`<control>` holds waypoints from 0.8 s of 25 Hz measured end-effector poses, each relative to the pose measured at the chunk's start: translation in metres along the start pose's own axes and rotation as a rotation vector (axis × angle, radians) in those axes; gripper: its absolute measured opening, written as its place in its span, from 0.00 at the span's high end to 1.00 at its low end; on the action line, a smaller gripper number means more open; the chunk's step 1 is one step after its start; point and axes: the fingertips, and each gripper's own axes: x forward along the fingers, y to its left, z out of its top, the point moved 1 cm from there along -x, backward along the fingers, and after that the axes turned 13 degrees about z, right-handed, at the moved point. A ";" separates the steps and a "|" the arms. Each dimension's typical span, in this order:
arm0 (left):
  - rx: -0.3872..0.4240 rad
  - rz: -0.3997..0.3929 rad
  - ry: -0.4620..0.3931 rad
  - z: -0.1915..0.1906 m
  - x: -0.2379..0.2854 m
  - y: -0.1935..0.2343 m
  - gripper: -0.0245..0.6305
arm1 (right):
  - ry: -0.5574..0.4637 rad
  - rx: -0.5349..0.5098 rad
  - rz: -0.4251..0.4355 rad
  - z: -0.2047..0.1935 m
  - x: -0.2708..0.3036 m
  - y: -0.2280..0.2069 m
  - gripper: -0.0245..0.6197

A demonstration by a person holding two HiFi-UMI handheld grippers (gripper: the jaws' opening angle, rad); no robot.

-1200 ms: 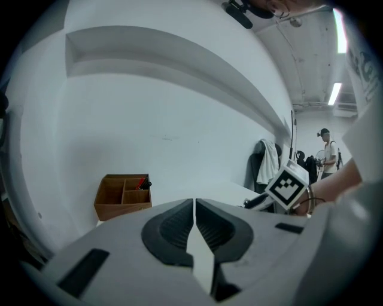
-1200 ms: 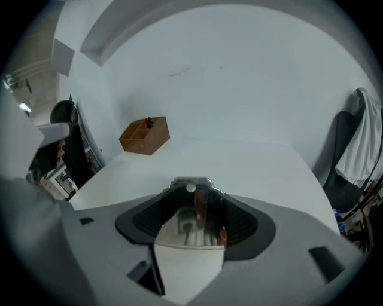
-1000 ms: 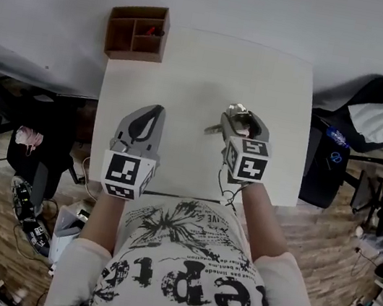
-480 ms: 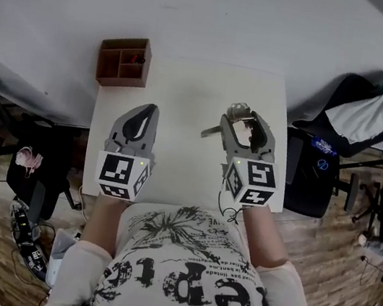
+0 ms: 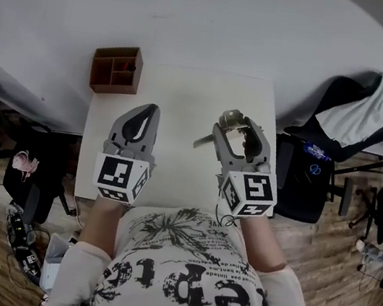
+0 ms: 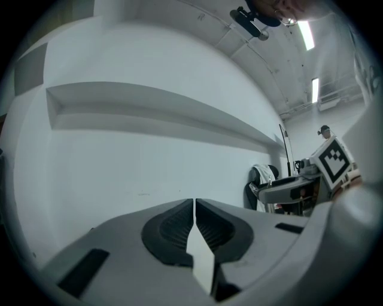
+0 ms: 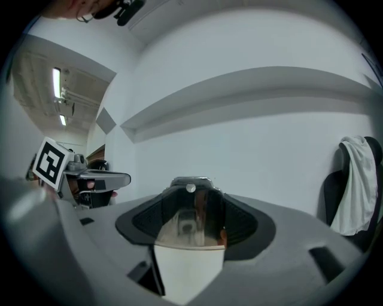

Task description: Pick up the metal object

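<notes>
The jaws of the right gripper (image 5: 238, 125) are clamped on the metal object (image 7: 190, 210). It sits upright between the ribbed pads, with its rounded top showing just past the tips. In the head view a thin part of it sticks out to the left of the jaws. A grip this deep probably serves to stop the piece pivoting (polished metal is likely to slide in a light pinch). The jaws of the left gripper (image 6: 194, 204) are pressed together with nothing between them. This gripper hangs left of centre in the head view, beside the right one but apart from it, and is judged to be parked clear of the carry. Both gripper views face a white wall rather than a work surface, which suggests the object is held clear of the white bench (image 5: 188, 89). The pick-up therefore looks essentially done. A wooden organiser (image 5: 116, 68) stands at the bench's upper left corner, well apart from both grippers.
</notes>
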 end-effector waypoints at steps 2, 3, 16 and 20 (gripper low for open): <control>0.004 -0.001 -0.001 0.001 -0.001 -0.004 0.94 | -0.003 0.005 0.010 0.002 -0.002 -0.001 0.53; 0.007 0.000 -0.001 0.002 -0.001 -0.006 0.94 | -0.006 0.002 0.015 0.002 -0.002 0.000 0.53; 0.018 0.025 -0.002 0.005 -0.006 -0.008 0.94 | -0.025 -0.028 0.033 0.000 -0.001 0.002 0.53; 0.019 0.027 0.000 0.005 -0.007 -0.009 0.94 | -0.025 -0.038 0.031 0.001 -0.002 0.003 0.53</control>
